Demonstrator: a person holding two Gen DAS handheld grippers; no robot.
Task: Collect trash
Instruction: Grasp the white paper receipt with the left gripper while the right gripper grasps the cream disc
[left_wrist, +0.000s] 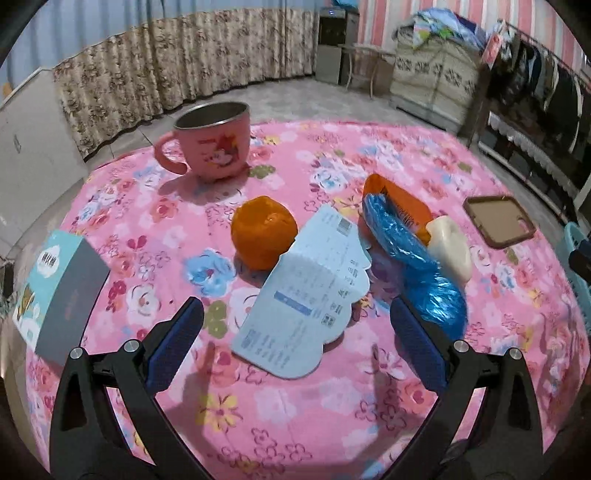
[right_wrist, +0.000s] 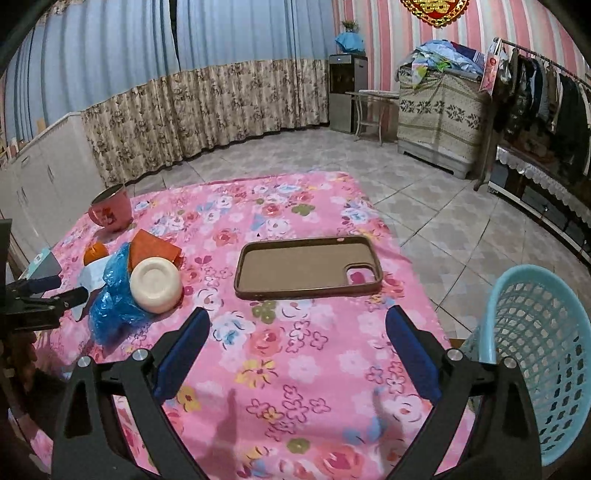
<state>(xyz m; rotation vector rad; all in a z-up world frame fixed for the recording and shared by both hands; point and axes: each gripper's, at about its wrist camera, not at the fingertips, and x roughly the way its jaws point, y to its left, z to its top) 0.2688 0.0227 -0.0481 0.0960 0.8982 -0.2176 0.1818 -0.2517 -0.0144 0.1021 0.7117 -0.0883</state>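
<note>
On the pink floral tablecloth (left_wrist: 295, 406) lie a light-blue paper card (left_wrist: 306, 295), a crumpled blue plastic bag (left_wrist: 417, 262), an orange (left_wrist: 264, 230) and an orange comb (left_wrist: 399, 201). My left gripper (left_wrist: 295, 314) is open just above the cloth, its jaws on either side of the card's near end. My right gripper (right_wrist: 297, 323) is open and empty, low over the cloth near a brown phone case (right_wrist: 308, 267). A light-blue mesh basket (right_wrist: 543, 354) stands at the table's right edge. The bag (right_wrist: 114, 291) and card (right_wrist: 90, 275) also show in the right wrist view.
A pink cup (left_wrist: 212, 142) stands at the far left. A white upturned bowl (left_wrist: 452, 247) lies against the bag. A teal and grey box (left_wrist: 55, 291) sits at the left edge. The phone case (left_wrist: 498, 219) lies at the right. Tiled floor and furniture surround the table.
</note>
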